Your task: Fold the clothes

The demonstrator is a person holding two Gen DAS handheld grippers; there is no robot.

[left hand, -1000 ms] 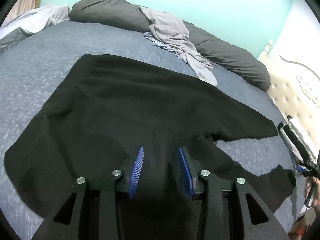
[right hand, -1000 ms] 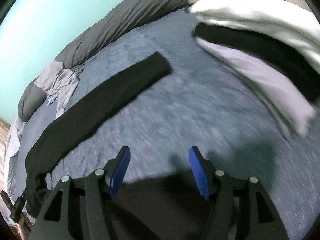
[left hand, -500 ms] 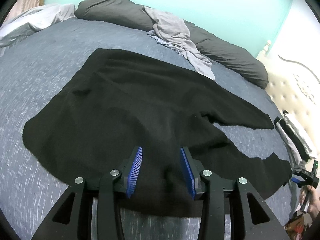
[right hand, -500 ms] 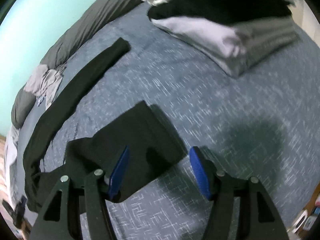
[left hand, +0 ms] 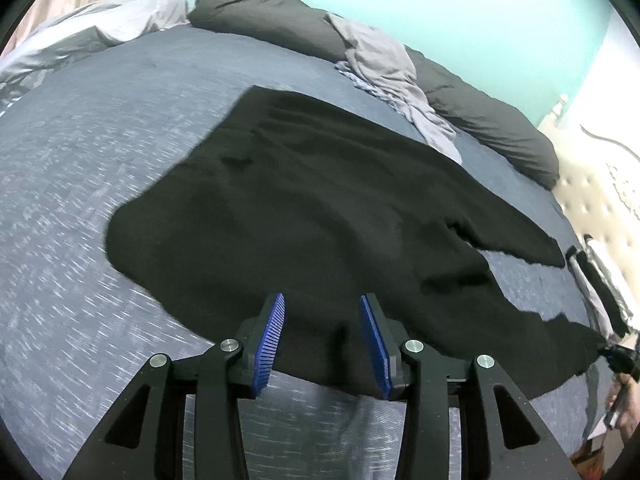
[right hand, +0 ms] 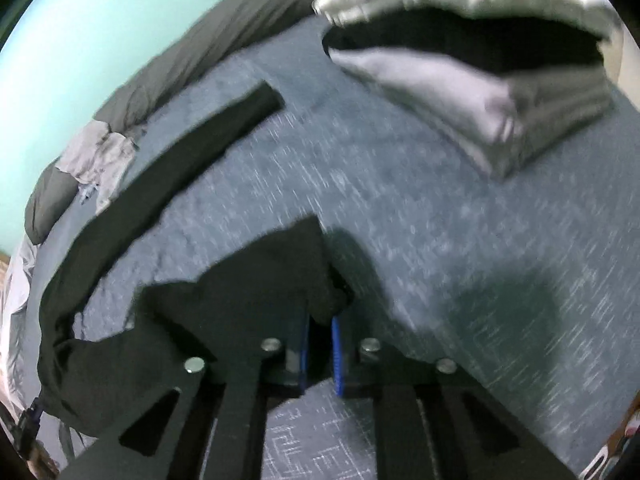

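Both grippers sit at the bottom centre of their own views, angled down toward a bed (left hand: 72,168) covered in blue-grey patterned fabric.

Left gripper (left hand: 322,312): jaws partly apart, blue pads facing each other. A black garment (left hand: 320,200) lies spread flat on the bed, filling the centre of the left wrist view. Its near hem runs under and between the two fingers; a small raised fold of black cloth stands in the gap. Whether the pads press on that fold cannot be told. One black sleeve (left hand: 516,236) extends to the right of frame, ending near a stack of folded clothes (left hand: 600,280) at the right edge.

Right gripper (right hand: 320,320): jaws have just been closing and now stand nearly together, with black cloth bunched between the blue pads. This is a second sleeve (right hand: 280,264) of the black garment; its end points up from the fingers at centre frame. The other sleeve (right hand: 192,148) lies flat in a long strip toward the upper left of that view, well apart from the gripper. The view is blurred.

Dark grey pillows (left hand: 480,116) line the far edge of the bed, with a crumpled light grey garment (left hand: 384,68) draped over them.
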